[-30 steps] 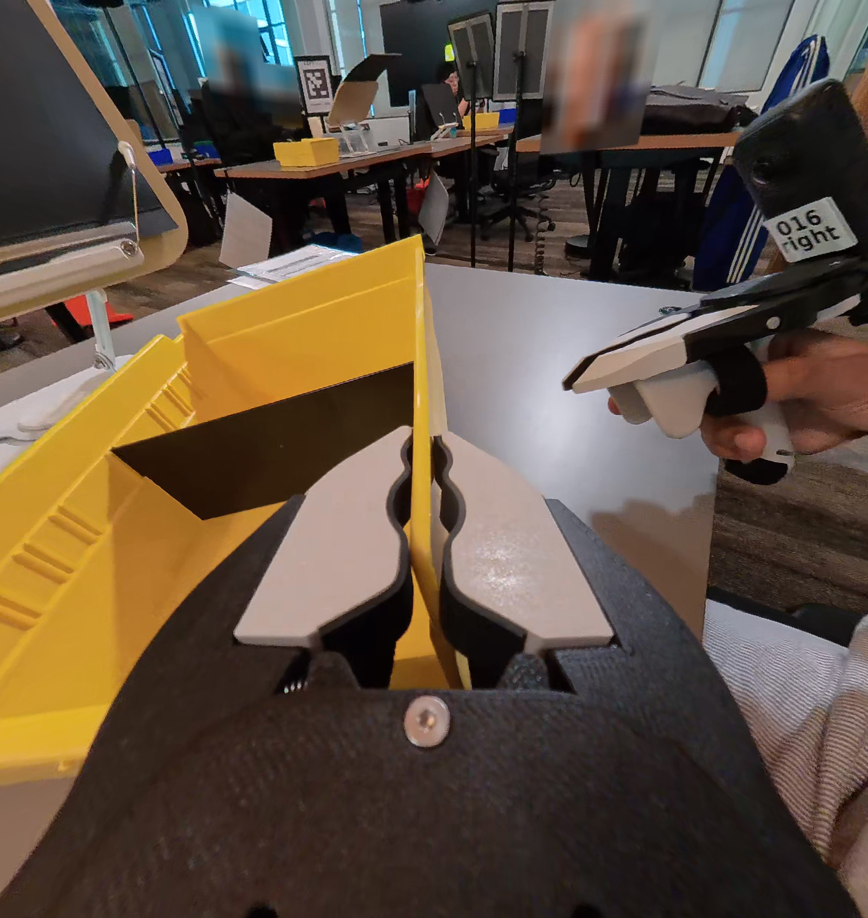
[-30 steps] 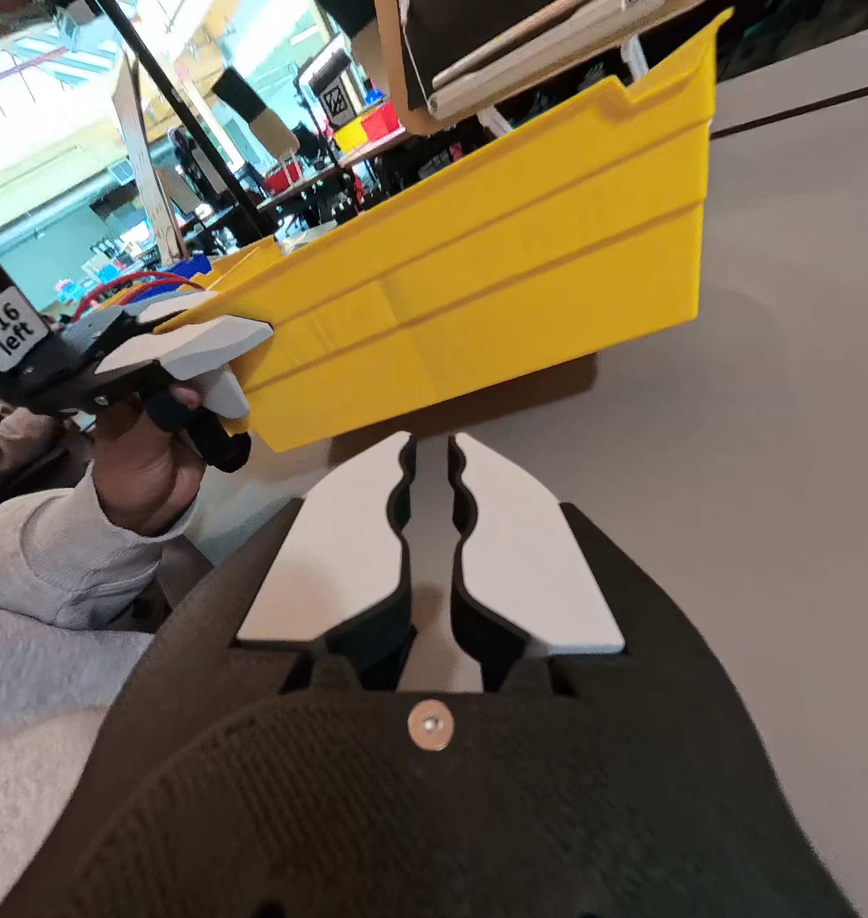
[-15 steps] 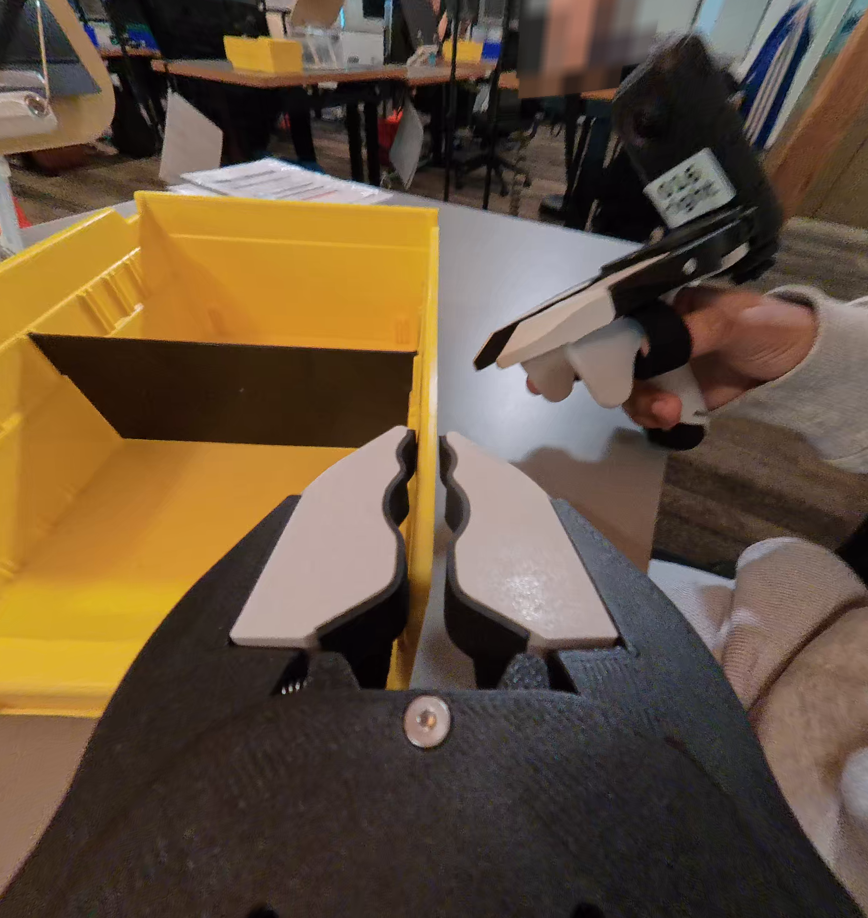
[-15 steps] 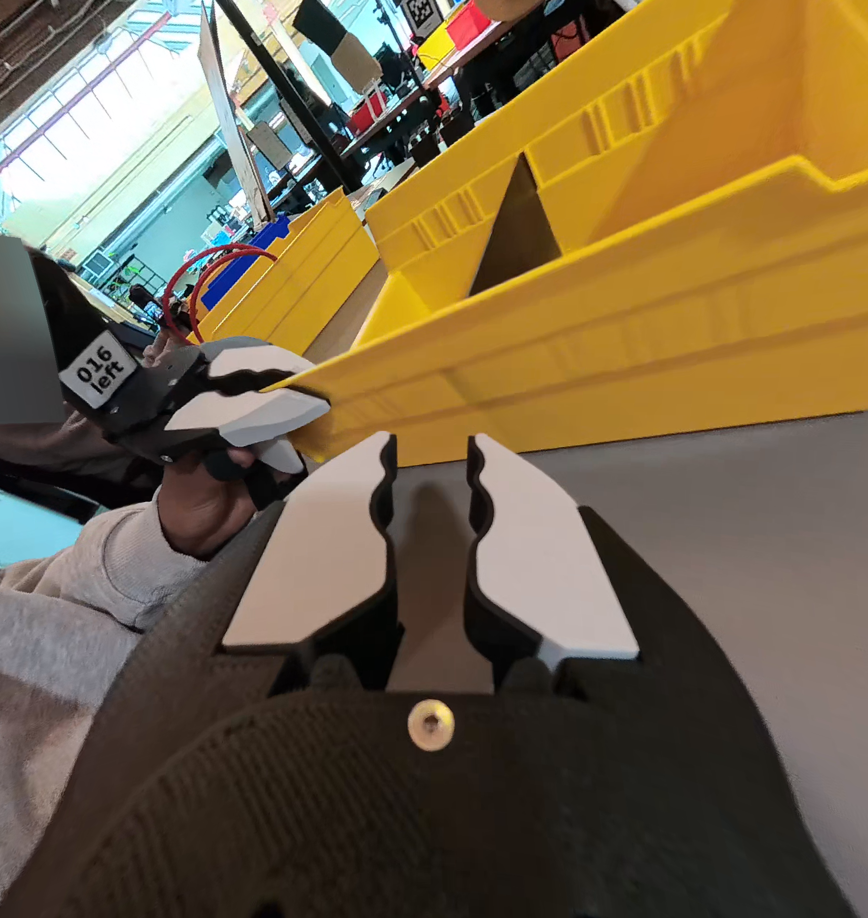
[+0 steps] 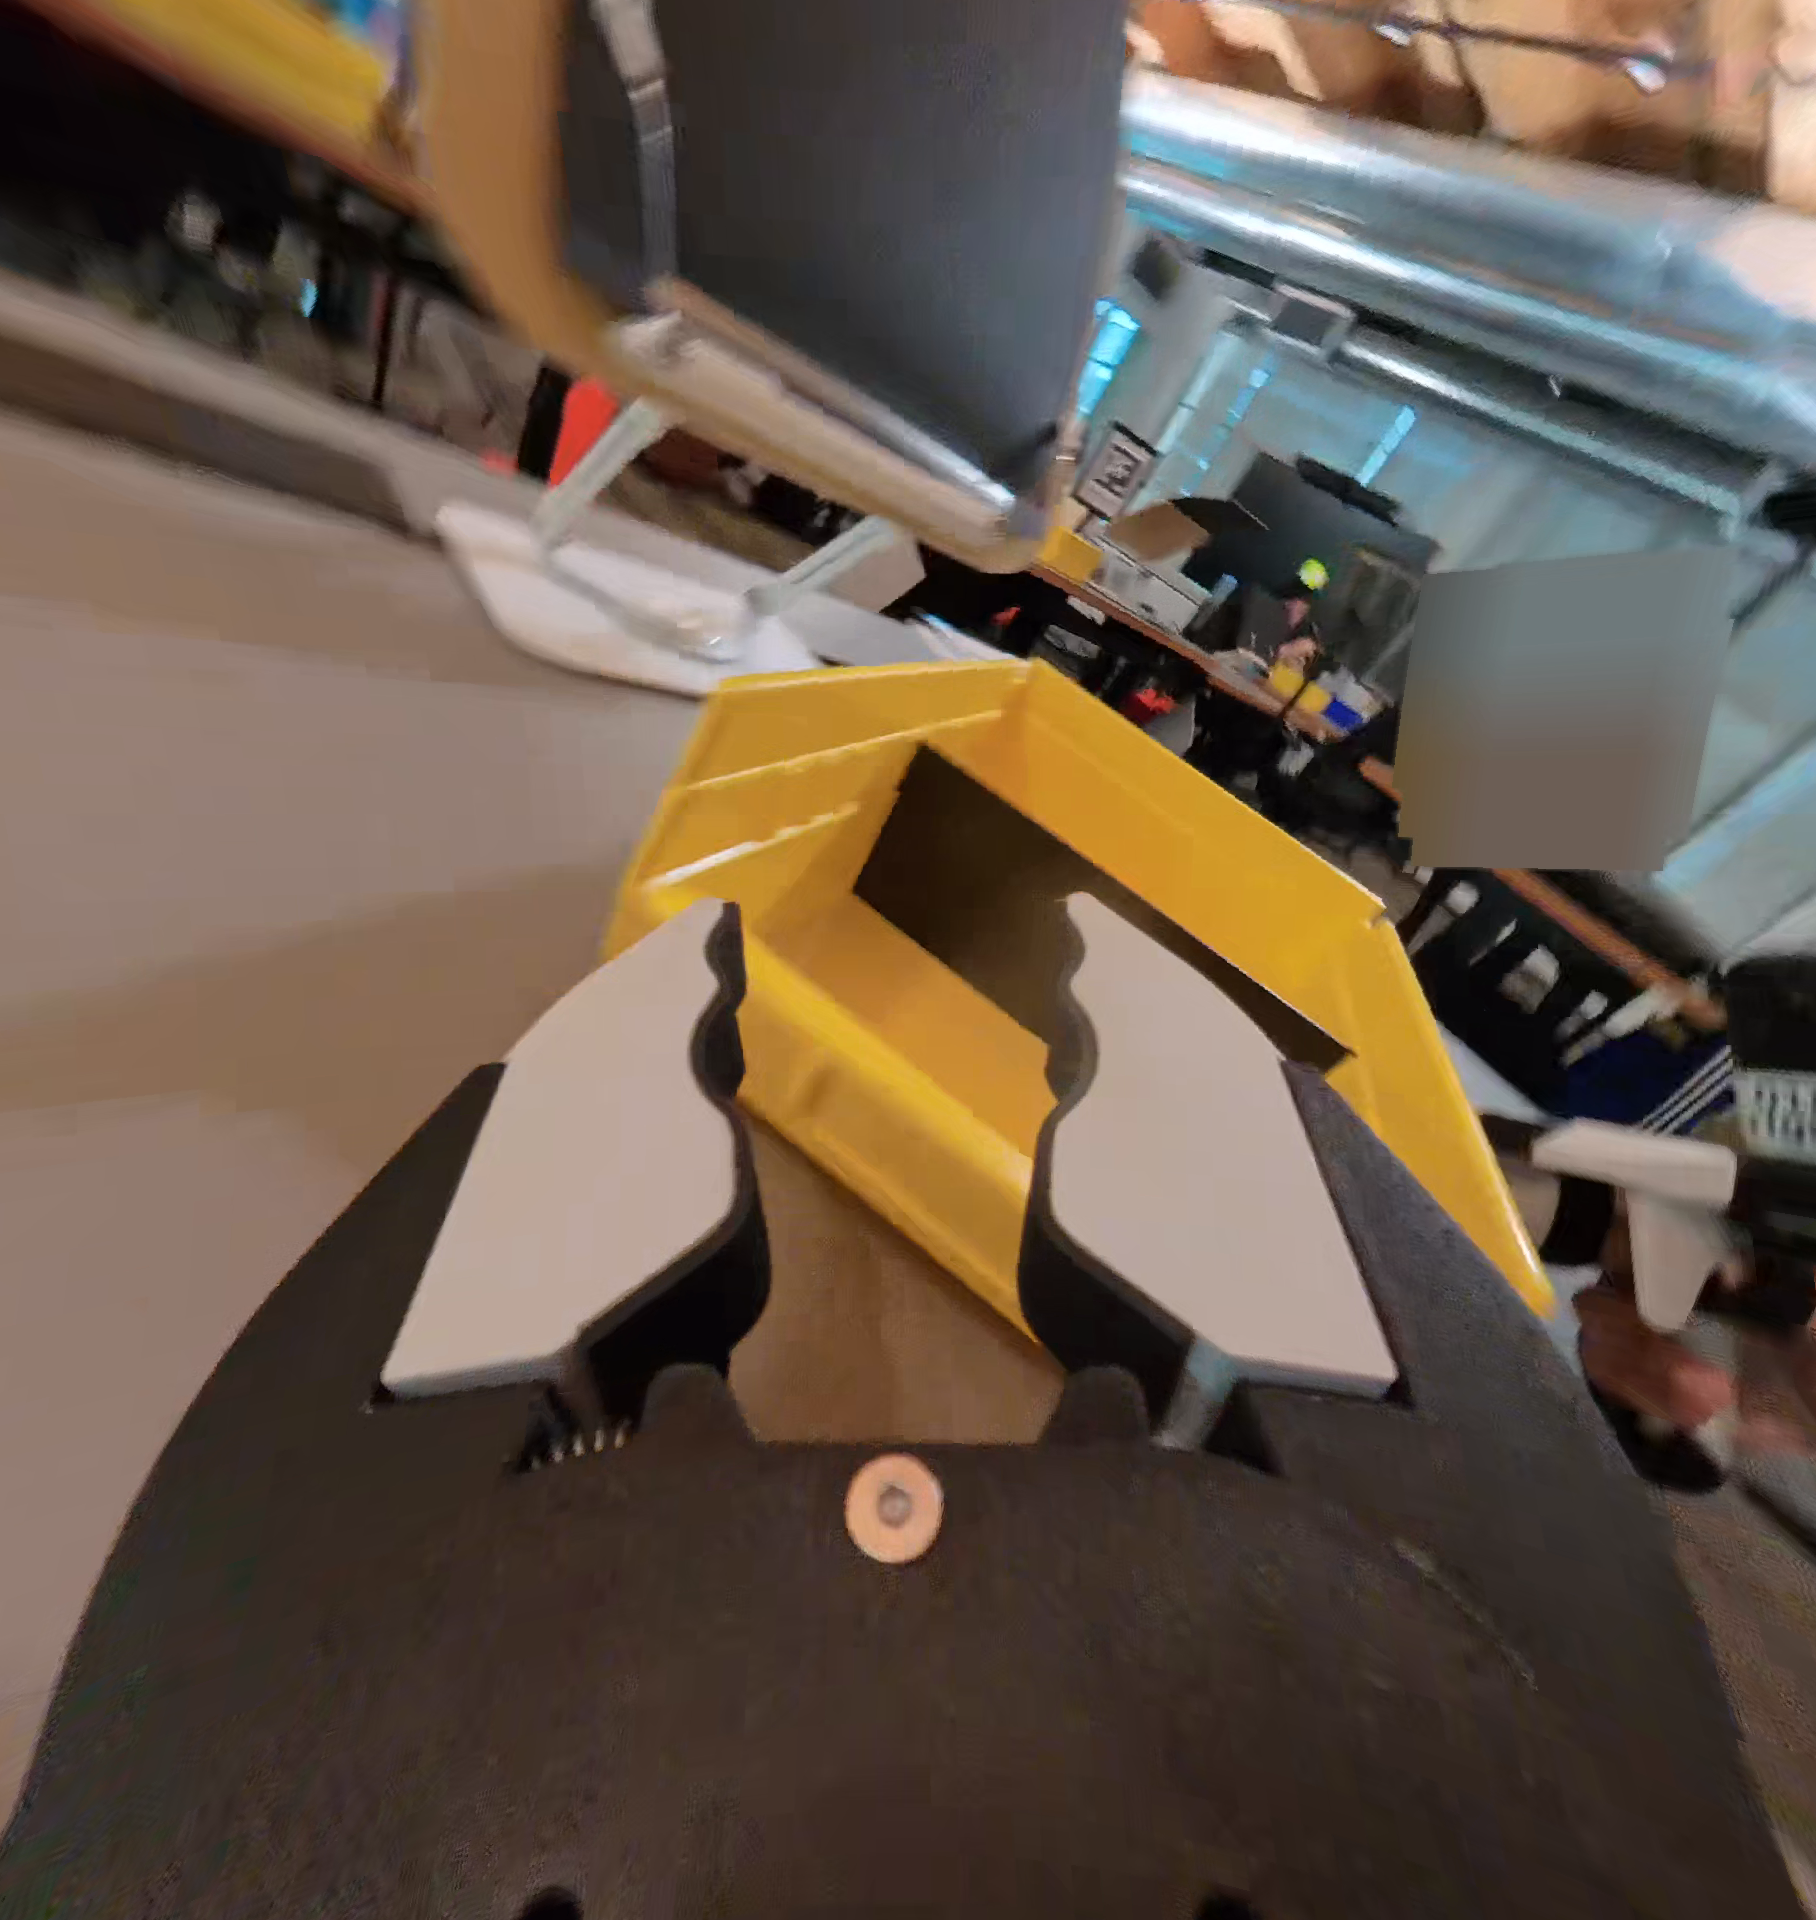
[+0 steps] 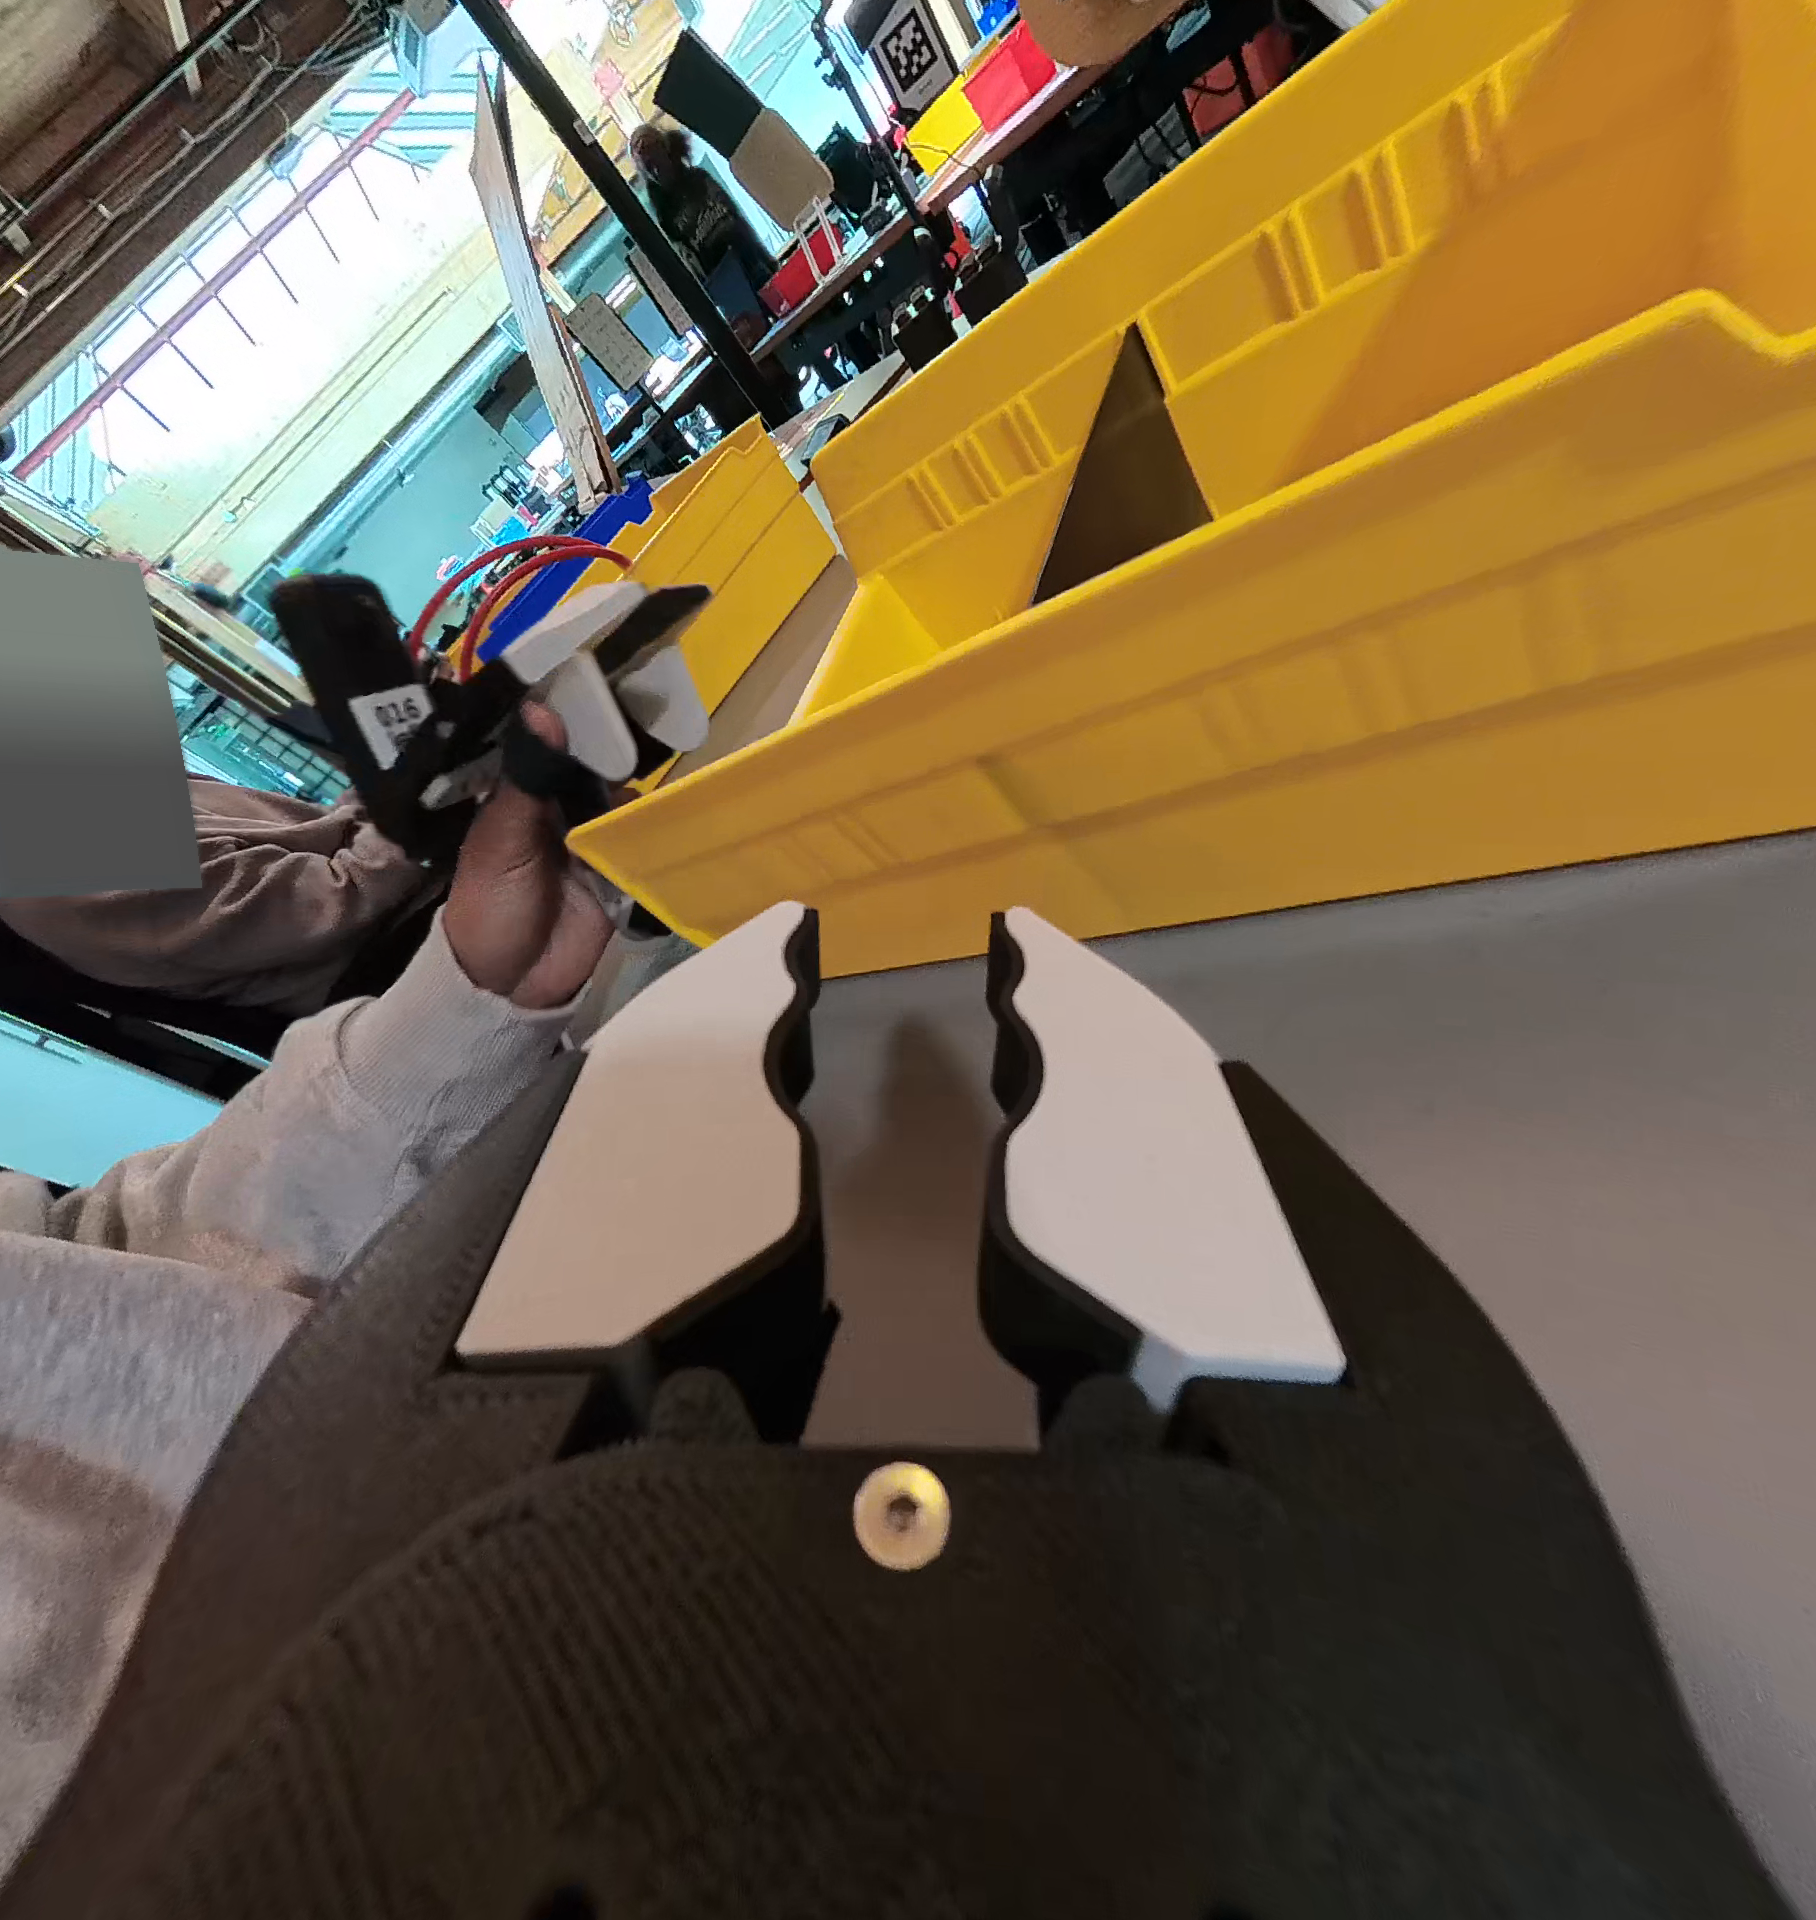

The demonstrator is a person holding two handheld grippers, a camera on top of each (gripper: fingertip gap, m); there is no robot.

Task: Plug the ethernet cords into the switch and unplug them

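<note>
Table (image 6: 1506, 1039): yellow bin (image 6: 1299, 707) w/ divider (image 6: 1122, 488).

Yellow bin (image 5: 1174, 831) with black divider (image 6: 1122, 488) on grey table (image 6: 1506, 1039), second yellow bin (image 6: 738, 561) beyond

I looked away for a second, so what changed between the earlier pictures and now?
The left tool let go of the yellow bin's side wall, opened wide and drew back. The right tool opened wider. The bin still sits on the grey table.
</note>
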